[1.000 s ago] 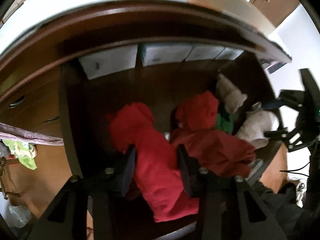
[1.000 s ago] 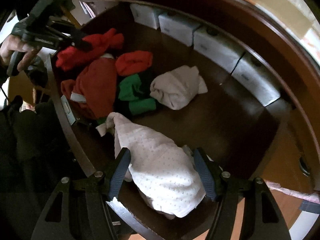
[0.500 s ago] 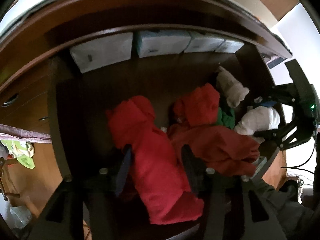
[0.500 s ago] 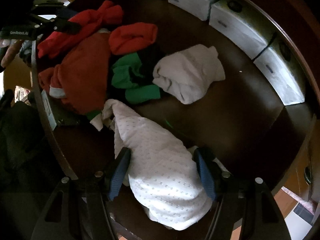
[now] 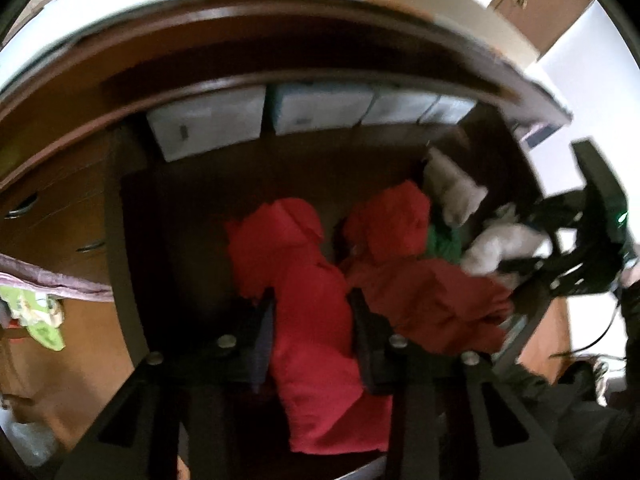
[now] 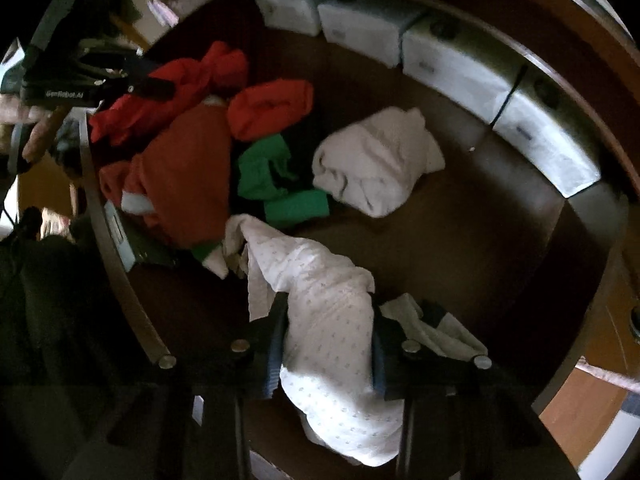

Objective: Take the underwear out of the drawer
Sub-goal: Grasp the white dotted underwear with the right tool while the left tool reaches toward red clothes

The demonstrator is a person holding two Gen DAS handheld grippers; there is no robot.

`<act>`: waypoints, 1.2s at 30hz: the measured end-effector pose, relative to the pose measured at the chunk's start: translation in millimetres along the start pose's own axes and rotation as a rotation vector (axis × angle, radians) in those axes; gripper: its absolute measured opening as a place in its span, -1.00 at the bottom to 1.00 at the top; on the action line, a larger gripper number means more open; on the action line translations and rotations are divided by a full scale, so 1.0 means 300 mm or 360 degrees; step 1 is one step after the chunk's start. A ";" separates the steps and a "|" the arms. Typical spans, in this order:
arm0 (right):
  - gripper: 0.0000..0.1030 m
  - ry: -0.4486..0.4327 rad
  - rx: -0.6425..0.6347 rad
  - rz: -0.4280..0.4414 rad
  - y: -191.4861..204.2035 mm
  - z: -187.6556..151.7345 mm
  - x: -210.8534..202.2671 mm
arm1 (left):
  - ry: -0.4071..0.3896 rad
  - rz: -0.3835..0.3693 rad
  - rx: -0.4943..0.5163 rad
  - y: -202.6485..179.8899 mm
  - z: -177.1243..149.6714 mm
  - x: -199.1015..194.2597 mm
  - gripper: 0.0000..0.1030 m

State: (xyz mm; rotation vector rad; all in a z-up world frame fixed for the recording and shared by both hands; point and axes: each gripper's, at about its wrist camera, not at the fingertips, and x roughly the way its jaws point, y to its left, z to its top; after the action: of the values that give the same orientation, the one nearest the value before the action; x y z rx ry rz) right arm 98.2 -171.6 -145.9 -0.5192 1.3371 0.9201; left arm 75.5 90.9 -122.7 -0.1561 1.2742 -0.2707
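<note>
The dark wooden drawer [image 5: 132,240] is open with underwear lying in it. My left gripper [image 5: 310,320] is shut on a bright red piece of underwear [image 5: 304,292] near the drawer's front. My right gripper [image 6: 326,320] is shut on a white dotted piece of underwear [image 6: 328,320], which hangs between the fingers. The left gripper also shows in the right wrist view [image 6: 152,86], on the same red piece [image 6: 192,80]. The right gripper shows in the left wrist view [image 5: 516,248], with the white piece [image 5: 500,246].
Other pieces lie in the drawer: a dark red one [image 6: 188,184], a small red one [image 6: 272,108], green ones [image 6: 276,184] and a plain white one [image 6: 376,168]. Several white boxes [image 6: 448,60] line the drawer's back wall. A green cloth [image 5: 40,316] hangs outside at the left.
Both grippers have narrowed on their pieces of cloth. The right gripper has risen, and the white dotted piece is bunched tighter and stretched up from the drawer floor.
</note>
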 end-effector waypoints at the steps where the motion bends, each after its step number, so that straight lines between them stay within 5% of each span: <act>1: -0.29 -0.0042 0.0013 0.0018 0.001 -0.008 -0.006 | -0.0019 -0.0030 -0.0019 0.002 0.000 -0.008 -0.35; 9: -0.31 -0.0271 0.0134 0.0071 -0.019 -0.029 -0.068 | -0.0235 -0.0095 -0.0042 -0.025 -0.005 -0.065 -0.35; 19: -0.31 -0.0587 0.0197 -0.0033 0.022 -0.047 -0.112 | -0.0482 0.0009 -0.0021 -0.084 -0.029 -0.098 -0.36; 36: -0.34 -0.0969 0.0270 -0.0091 0.023 -0.087 -0.268 | -0.0571 0.0030 -0.0014 -0.107 -0.047 -0.107 -0.36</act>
State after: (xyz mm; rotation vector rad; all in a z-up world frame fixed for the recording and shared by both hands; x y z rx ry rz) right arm 79.5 -209.3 -72.3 -0.1229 0.8295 0.8203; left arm 49.7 69.7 -88.7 -0.1907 0.9208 -0.2097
